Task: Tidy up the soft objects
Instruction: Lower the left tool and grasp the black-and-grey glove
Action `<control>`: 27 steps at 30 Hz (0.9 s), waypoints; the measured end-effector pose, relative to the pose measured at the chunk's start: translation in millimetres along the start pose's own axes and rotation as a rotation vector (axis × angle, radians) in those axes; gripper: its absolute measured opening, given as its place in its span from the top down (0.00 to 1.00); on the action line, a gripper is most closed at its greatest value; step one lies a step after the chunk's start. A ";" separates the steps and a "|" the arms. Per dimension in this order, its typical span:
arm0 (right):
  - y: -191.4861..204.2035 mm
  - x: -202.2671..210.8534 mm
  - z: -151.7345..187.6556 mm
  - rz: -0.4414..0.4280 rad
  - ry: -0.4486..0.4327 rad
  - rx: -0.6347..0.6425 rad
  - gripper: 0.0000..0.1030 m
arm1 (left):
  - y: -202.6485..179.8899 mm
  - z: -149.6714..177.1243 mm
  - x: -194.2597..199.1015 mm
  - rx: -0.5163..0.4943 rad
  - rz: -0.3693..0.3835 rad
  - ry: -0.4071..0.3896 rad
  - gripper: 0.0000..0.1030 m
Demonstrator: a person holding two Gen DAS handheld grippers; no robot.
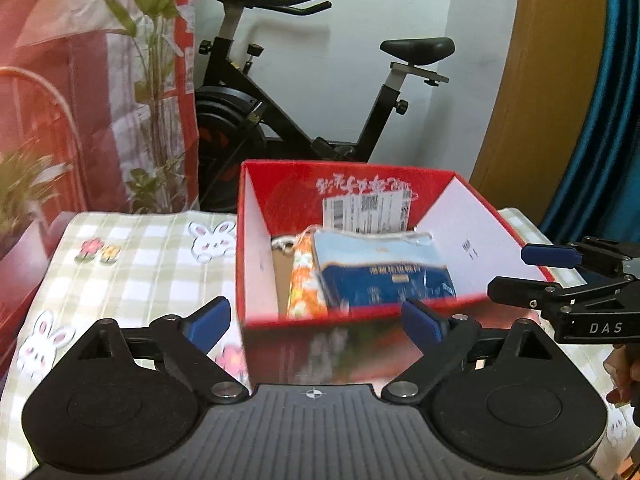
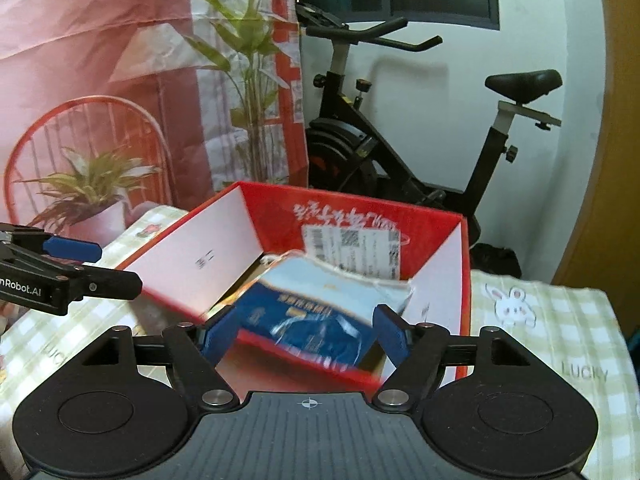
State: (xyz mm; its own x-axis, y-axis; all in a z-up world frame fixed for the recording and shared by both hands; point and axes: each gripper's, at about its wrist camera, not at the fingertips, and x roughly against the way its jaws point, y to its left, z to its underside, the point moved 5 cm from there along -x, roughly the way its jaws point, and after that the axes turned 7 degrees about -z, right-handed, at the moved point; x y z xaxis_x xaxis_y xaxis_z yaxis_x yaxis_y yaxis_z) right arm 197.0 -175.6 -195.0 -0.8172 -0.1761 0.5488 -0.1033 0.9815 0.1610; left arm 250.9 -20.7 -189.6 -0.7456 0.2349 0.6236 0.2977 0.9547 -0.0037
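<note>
A red cardboard box point(image 1: 256, 264) point(image 2: 466, 280) with white inner walls stands open on the checked cloth. A soft blue-and-pale-blue packet point(image 1: 380, 272) point(image 2: 320, 304) lies inside it on top, beside an orange patterned packet point(image 1: 306, 280). My left gripper point(image 1: 318, 320) is open in front of the box's near wall, nothing between its blue pads. My right gripper point(image 2: 306, 336) is open too, just before the box's near edge, with the blue packet seen beyond its fingers and not pressed by them. Each gripper shows at the edge of the other's view point(image 1: 560, 272) point(image 2: 68, 264).
The table carries a green-checked cloth with rabbits point(image 1: 132, 256) point(image 2: 552, 320). An exercise bike point(image 1: 280, 92) point(image 2: 400, 152) stands behind the box. Potted plants point(image 2: 92, 192) and a red wire chair point(image 2: 52, 140) are at the back left; a wooden panel point(image 1: 552, 80) at right.
</note>
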 end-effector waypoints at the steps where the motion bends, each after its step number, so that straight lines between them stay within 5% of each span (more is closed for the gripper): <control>1: 3.4 4.7 5.3 -0.004 0.003 -0.003 0.32 | -0.3 7.5 5.3 0.002 -0.002 0.004 0.09; 9: 34.5 30.4 63.8 -0.033 0.059 -0.009 0.32 | -7.1 67.3 33.3 0.054 0.015 0.053 0.10; 14: 45.7 31.4 88.9 -0.034 0.089 -0.014 0.32 | -17.8 90.5 32.8 0.088 0.106 0.099 0.27; 27: 19.8 26.4 91.7 -0.003 0.103 -0.039 0.32 | -35.1 109.7 14.1 0.127 0.206 0.157 0.32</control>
State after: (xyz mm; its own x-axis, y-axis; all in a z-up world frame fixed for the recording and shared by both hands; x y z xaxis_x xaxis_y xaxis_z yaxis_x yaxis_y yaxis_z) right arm 121.4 -153.9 -252.6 -0.7543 -0.1876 0.6292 -0.0816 0.9777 0.1936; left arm 164.5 -30.8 -266.4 -0.5726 0.4043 0.7132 0.3486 0.9075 -0.2345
